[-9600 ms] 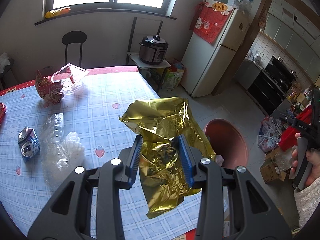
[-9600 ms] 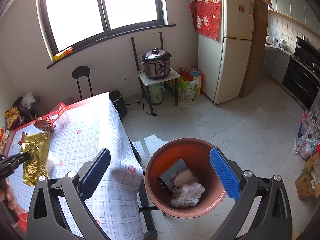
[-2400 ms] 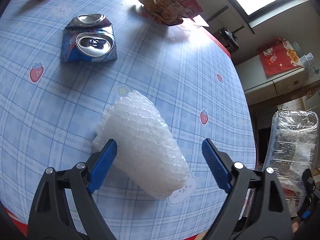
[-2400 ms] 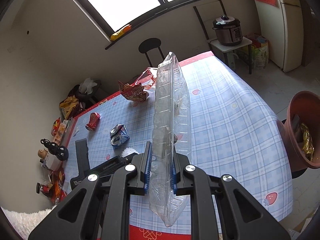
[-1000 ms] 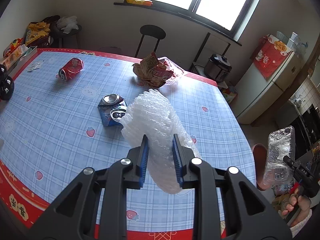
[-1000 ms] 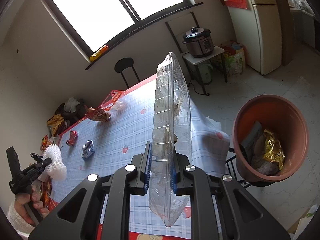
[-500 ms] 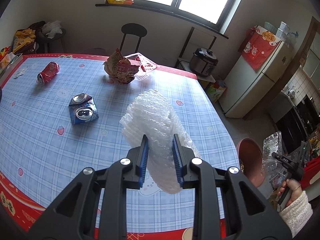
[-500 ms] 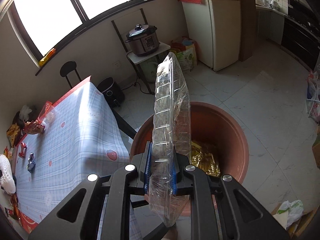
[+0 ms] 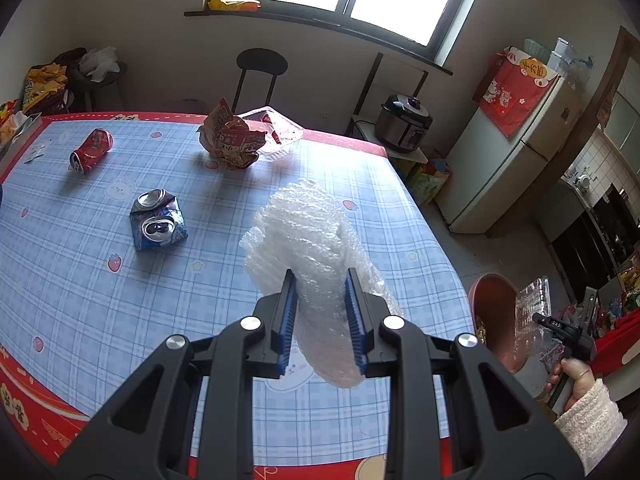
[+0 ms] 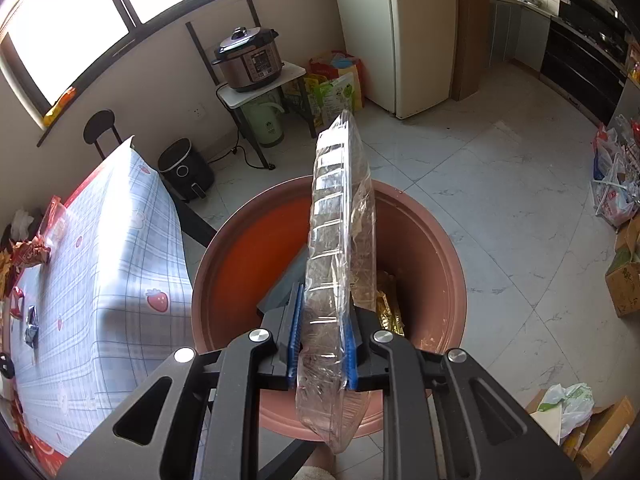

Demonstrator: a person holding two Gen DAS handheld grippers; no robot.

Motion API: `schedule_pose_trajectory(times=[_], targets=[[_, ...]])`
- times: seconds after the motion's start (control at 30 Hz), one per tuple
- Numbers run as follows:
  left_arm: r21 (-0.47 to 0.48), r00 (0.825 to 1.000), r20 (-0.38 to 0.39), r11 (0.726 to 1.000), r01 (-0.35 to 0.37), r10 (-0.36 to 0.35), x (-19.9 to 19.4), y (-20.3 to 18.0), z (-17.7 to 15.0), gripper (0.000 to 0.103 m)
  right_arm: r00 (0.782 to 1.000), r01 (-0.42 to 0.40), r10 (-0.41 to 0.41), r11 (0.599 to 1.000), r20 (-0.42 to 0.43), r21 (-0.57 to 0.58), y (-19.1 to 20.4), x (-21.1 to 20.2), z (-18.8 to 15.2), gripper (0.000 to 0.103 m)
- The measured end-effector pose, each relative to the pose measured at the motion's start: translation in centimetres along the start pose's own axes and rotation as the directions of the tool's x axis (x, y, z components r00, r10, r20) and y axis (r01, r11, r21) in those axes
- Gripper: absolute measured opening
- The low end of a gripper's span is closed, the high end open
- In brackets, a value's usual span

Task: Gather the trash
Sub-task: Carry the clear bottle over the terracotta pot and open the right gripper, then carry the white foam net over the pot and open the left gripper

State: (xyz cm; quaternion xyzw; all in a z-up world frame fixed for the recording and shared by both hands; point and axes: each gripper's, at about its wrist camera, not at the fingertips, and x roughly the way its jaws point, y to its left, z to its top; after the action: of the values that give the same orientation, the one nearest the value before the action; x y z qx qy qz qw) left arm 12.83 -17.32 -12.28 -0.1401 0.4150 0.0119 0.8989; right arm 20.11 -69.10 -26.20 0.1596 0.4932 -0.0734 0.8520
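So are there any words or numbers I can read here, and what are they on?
"DAS", I think: tiny white letters on the right gripper.
Red cloth on the fridge: gold Chinese characters, too small to read.
Tablecloth's red edge: gold Chinese characters, too blurred to read.
Crumpled snack wrapper: print too crumpled to read.
Pressure cooker: panel labels too small to read.

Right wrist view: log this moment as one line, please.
right gripper: shut on clear plastic tray, above brown bin | left gripper: shut on bubble wrap, over table | release: not yet
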Motion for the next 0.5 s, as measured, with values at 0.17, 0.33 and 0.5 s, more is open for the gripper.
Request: schedule_pose_trajectory(times=[0.17,0.33,0.5], targets=[[-0.004,1.000,-0.001,1.000,-0.010,0.010,-0.4,0.5,-0.1,0.027,1.000,-0.003,0.003,1.000,0.013,0.015,0.6,-0.3,0.2,0.059],[0.012,1.000,-0.010,1.000,0.000,0.000,-0.5,0.3,-0.3,0.027,0.999,0.004,-0.006,1.000,0.051,0.025,1.3,-2.3,0.2,0.089],[0.042,0.999,-0.029,0.998,0.045,-0.044,0.3,-1.4,-0.2,0.027,0.996,-0.038,0.033,0.997,0.085,0.064,1.0,-4.9,-0.5,0.097]])
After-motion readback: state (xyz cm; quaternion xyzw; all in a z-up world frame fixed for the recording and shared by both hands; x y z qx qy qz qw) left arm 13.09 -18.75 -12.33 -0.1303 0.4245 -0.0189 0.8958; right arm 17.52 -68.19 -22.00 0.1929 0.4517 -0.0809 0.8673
